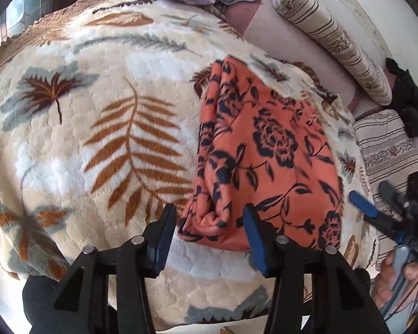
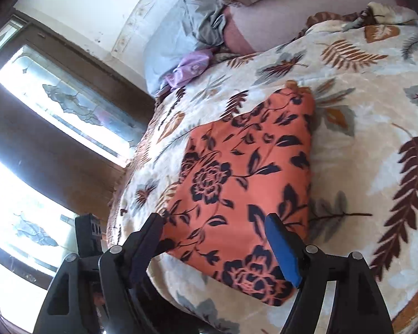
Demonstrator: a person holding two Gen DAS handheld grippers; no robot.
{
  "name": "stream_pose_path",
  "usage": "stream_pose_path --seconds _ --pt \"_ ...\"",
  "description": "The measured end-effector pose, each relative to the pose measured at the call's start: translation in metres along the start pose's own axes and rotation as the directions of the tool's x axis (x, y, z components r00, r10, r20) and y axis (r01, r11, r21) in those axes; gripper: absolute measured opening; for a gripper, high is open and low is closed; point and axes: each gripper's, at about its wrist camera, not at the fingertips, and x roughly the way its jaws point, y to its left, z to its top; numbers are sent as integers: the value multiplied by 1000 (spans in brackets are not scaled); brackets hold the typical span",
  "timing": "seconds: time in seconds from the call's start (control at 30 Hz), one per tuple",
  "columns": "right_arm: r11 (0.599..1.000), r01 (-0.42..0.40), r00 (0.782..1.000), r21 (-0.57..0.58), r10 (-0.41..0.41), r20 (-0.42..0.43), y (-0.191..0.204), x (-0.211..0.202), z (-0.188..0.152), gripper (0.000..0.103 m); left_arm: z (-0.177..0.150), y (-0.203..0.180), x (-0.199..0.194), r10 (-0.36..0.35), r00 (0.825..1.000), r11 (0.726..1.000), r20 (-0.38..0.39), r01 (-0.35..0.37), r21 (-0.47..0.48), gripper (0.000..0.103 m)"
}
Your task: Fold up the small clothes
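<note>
Plush leaf blanket (image 1: 97, 144) bears folded orange garment (image 1: 264, 150).

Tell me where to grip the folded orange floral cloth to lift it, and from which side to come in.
Grip the orange floral cloth at its thick rolled edge, the side facing the left tool, probably low and level so one finger slides under. There the layers bunch into a rounded fold standing proud of the leaf-print blanket; the rest lies flat, giving little to pinch.
</note>
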Motion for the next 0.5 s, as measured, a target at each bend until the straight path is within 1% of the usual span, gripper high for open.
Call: stream_pose_path --seconds 0.03,0.07,0.1,0.13,0.17,0.2,0.27,0.37,0.4,0.43,0.47,0.5 --pt "1000 -7 1000 12 8 -20 -1 10 -1 78 7 -2 -7 -26 999 1000 28 26 1 71" --pt "1000 -7 999 24 8 -38 -4 17 -6 78 18 -3 -12 -42 997 999 60 42 4 73" --pt "999 -9 998 40 12 -60 -7 24 -10 78 31 -6 -11 -41 996 999 77 40 17 73" --pt "998 -15 997 59 19 -80 -11 31 -15 78 45 -9 -6 -35 997 999 73 33 32 73" --pt "997 -22 996 70 28 -89 -15 32 -21 78 59 -10 3 -39 998 999 55 38 31 73" --pt "997 -22 996 68 28 -89 -15 34 -24 78 73 -11 17 -59 998 998 27 59 14 73" --pt "998 -22 996 54 27 -86 -16 33 -27 78 98 -9 50 -95 994 995 -44 94 -22 73" --pt "998 -32 995 62 38 -90 -19 32 -29 78 127 -3 96 -99 990 991 -103 89 -96 72" --pt "997 -35 995 65 41 -90 -22 33 -30 78 131 0 107 -97 988 990 -122 83 -115 65" --pt "997 -39 995 69 45 -89 -24 31 -31 78 136 2 116 -83 988 992 -130 70 -107 29" --pt "997 -42 995 69 48 -88 -26 31 -32 78 141 3 125 -45 989 996 -142 34 -82 22" --pt "997 -48 995 65 54 -87 -27 30 -33 78 141 9 132 -52 988 994 -147 36 -108 22"
